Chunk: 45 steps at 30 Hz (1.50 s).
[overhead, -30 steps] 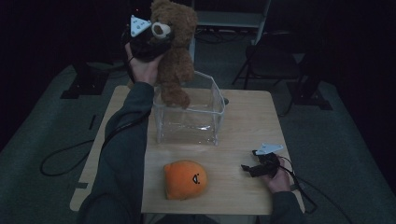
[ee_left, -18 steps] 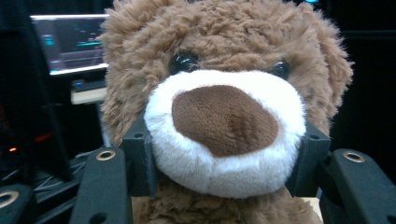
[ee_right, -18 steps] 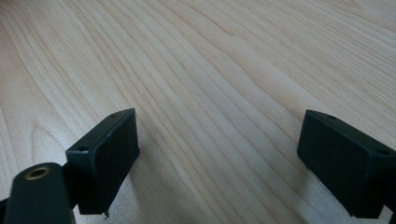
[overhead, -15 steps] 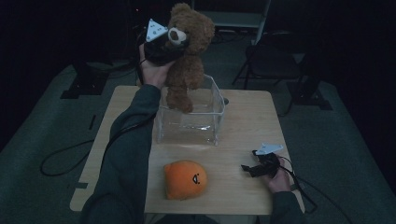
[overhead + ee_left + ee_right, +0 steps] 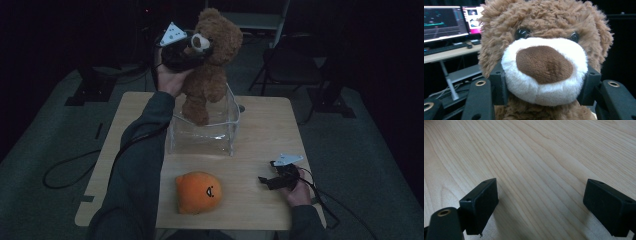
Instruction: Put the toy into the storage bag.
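Note:
A brown teddy bear hangs above the clear plastic box, its feet dipping into the box's top. My left gripper is shut on the bear's white muzzle, with a black pad pressed against each side of it. An orange plush with a drawn face lies on the wooden table near the front edge. My right gripper rests low over the table at the front right, jaws wide apart with bare wood between them.
A folding chair stands behind the table on the right. Cables trail over the dark floor at the left. Monitors on a desk show behind the bear in the left gripper view.
My left gripper has carried the bear to the right and slightly down, so it now hangs over the box. The right gripper and the orange plush have stayed put.

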Motion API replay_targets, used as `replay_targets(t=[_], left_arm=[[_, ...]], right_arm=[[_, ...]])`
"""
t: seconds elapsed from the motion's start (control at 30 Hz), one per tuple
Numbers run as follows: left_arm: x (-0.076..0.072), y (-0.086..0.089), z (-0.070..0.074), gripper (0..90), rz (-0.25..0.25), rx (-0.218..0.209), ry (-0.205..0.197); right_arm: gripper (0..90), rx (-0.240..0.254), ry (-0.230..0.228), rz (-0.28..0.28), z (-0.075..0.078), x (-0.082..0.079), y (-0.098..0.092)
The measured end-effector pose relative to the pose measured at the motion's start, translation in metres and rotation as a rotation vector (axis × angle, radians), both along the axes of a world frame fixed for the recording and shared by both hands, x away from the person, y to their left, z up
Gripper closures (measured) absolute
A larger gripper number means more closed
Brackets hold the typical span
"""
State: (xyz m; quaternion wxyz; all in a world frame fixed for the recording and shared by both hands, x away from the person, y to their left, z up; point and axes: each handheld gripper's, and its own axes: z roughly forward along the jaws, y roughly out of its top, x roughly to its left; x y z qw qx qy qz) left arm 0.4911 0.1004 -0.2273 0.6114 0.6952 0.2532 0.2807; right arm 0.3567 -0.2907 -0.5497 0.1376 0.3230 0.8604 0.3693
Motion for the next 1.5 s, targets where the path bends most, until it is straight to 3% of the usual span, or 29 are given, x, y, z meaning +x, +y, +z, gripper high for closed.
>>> replay_targets(t=[0.23,0.47,0.63,0.93,1.27,1.5], left_arm=[[0.004,-0.004,-0.004,40.9,-0.049,0.006,0.022],[0.008,-0.007,-0.010,40.9,-0.061,-0.001,0.035],[0.010,-0.012,-0.015,40.9,-0.064,0.021,0.044],[0.015,-0.014,-0.020,40.8,-0.107,-0.003,0.076],[0.024,-0.014,-0.030,40.6,-0.117,-0.023,0.116],[0.026,-0.016,-0.037,40.5,-0.123,-0.009,0.127]], right_arm=[[11.9,0.000,0.000,0.000,0.000,0.000,0.000],[11.9,0.001,0.001,0.000,0.000,0.000,0.000],[11.9,0.000,0.000,0.002,0.000,0.000,0.000],[11.9,0.000,0.001,0.001,0.000,0.000,0.000],[11.9,0.000,0.001,0.001,0.000,0.000,0.000],[11.9,0.000,0.001,0.002,0.000,0.000,0.000]])
